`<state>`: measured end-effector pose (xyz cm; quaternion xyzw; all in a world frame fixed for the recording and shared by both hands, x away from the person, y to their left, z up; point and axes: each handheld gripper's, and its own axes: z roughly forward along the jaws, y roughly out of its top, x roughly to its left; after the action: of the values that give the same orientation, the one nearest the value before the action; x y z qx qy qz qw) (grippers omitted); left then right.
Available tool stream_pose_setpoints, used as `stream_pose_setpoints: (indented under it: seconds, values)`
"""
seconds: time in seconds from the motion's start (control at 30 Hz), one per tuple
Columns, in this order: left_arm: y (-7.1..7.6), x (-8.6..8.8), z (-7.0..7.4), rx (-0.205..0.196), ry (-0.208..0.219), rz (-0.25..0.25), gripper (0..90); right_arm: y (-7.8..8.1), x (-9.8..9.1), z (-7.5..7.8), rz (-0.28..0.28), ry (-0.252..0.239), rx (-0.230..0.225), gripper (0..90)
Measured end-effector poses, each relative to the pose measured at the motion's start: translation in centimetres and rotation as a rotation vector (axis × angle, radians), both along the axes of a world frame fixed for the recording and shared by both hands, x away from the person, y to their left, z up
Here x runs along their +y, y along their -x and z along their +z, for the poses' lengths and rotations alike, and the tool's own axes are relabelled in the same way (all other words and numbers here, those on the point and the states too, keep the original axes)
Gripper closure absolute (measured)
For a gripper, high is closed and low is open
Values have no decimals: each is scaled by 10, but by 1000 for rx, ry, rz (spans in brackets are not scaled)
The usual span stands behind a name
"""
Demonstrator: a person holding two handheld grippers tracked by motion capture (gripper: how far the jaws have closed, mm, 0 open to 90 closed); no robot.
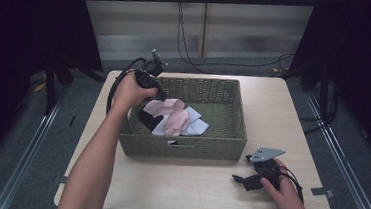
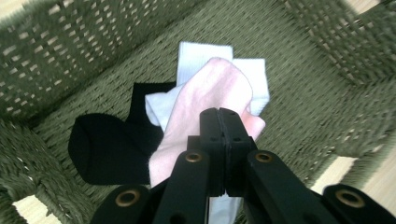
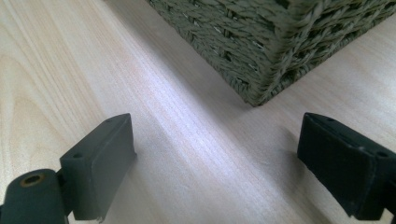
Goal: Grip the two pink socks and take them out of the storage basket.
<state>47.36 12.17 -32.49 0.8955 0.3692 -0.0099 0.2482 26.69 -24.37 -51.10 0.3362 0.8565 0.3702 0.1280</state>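
The left gripper (image 2: pixel 219 116), jaws pressed together on a fold of the pink sock (image 2: pixel 205 107) at the frame's centre inside the woven basket (image 1: pixel 220 147), likely finds it light, limp and best pinched mid-fold, while the right gripper (image 3: pixel 215 158) rests spread on the table (image 3: pixel 70 60).

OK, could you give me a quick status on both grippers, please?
Left gripper shut on pink cloth over the basket. Right gripper open, by the basket's corner. Nothing in the way.

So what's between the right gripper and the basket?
Only bare table: the right gripper view shows open wood from the right gripper to the basket corner, and the high view agrees.
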Motion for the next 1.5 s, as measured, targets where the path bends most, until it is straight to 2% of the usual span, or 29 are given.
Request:
stream_pose_setpoints:
  seconds: [0.23, 0.87, 1.0, 1.5]
  values:
    - [4, -2, 16, -12, 0, -21, 895, 0, 0, 0, 0, 0, 0, 103]
    - [17, -5, 50, -9, 12, -70, 895, 0, 0, 0, 0, 0, 0, 103]
    - [21, -7, 57, -20, 16, -85, 895, 0, 0, 0, 1, 1, -1, 103]
    - [39, -11, 68, -7, 32, -145, 897, 0, 0, 0, 0, 1, -1, 103]
